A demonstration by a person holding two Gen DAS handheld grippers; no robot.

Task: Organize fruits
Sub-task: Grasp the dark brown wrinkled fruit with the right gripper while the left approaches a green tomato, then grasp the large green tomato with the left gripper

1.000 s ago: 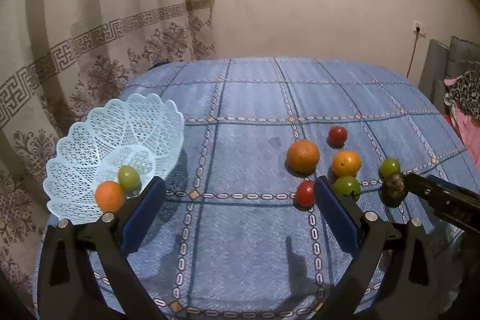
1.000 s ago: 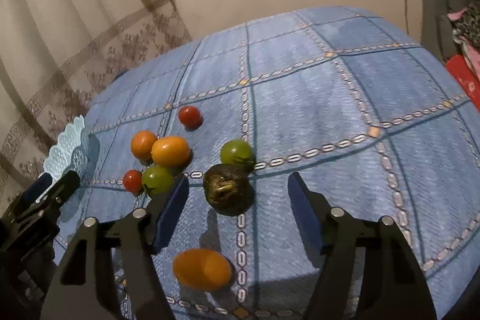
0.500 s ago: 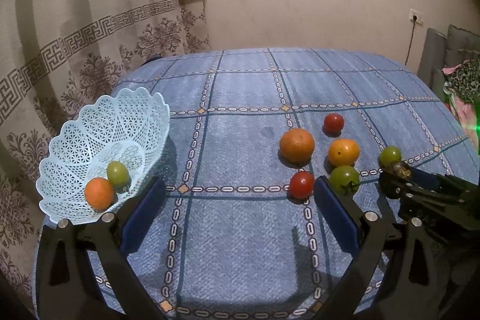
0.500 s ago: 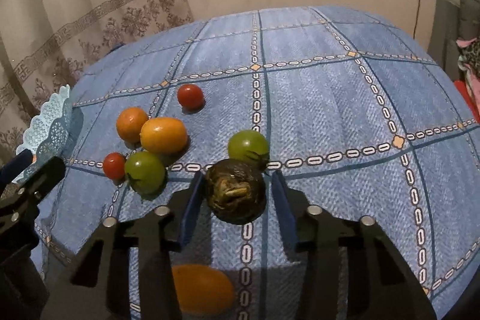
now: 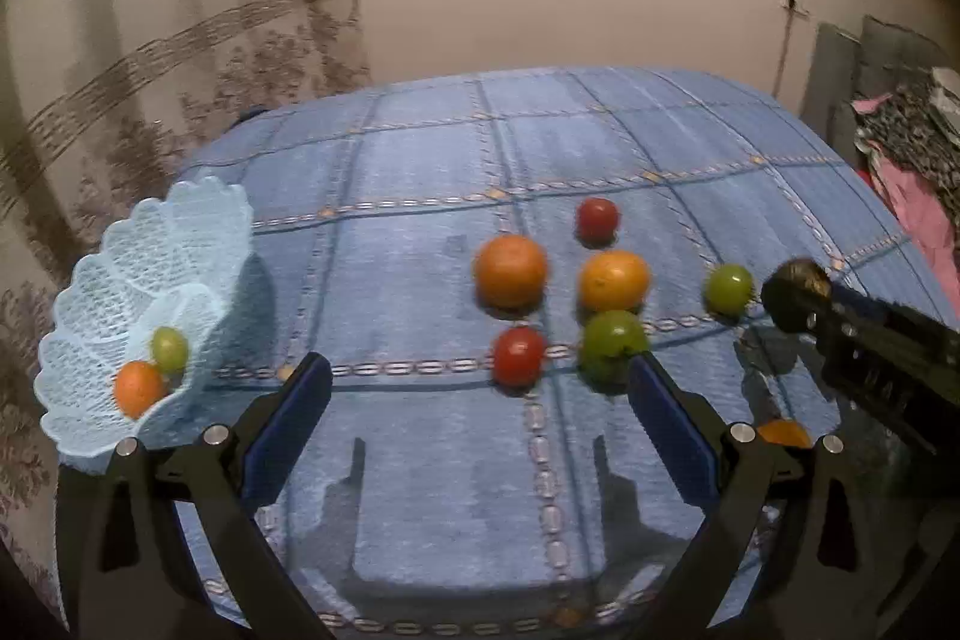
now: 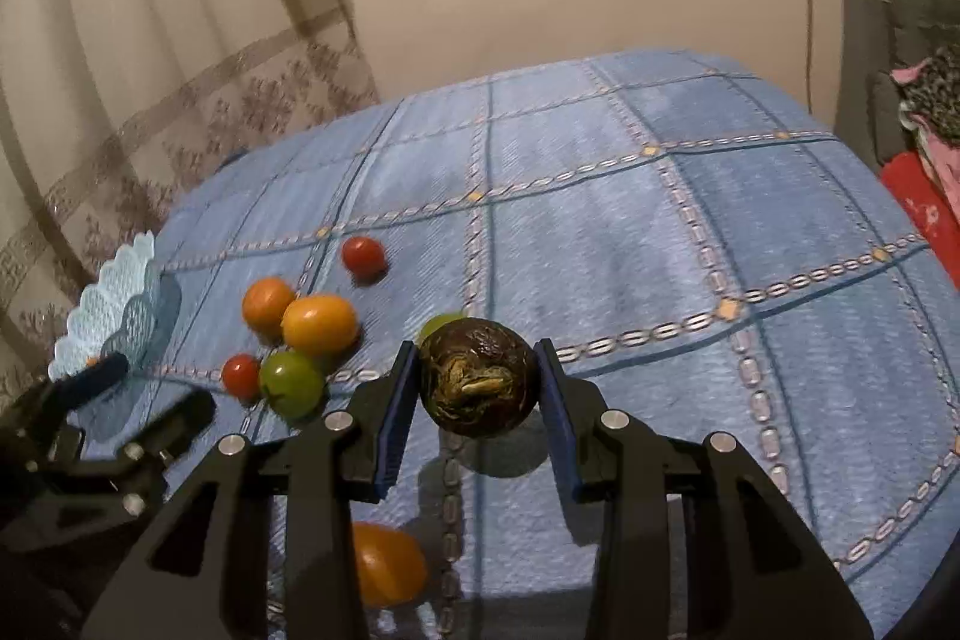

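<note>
Blue checked tablecloth [image 6: 660,232] fills both views. Nearest, one orange fruit [image 6: 387,562] lies below the right gripper [image 6: 477,382], clenched on one dark wrinkled fruit [image 6: 477,385] lifted above the cloth. Left gripper [image 5: 480,400] hangs released. Beyond: two red tomatoes, two oranges, two green fruits. Leftward, one lace basket [image 5: 174,232] holds two fruits.

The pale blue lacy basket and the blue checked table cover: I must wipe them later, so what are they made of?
Pale blue lacy basket: looks like moulded plastic, rigid openwork with a scalloped rim. Blue checked table cover: seems woven fabric, matte, with a fine ribbed texture; I can't be sure.
</note>
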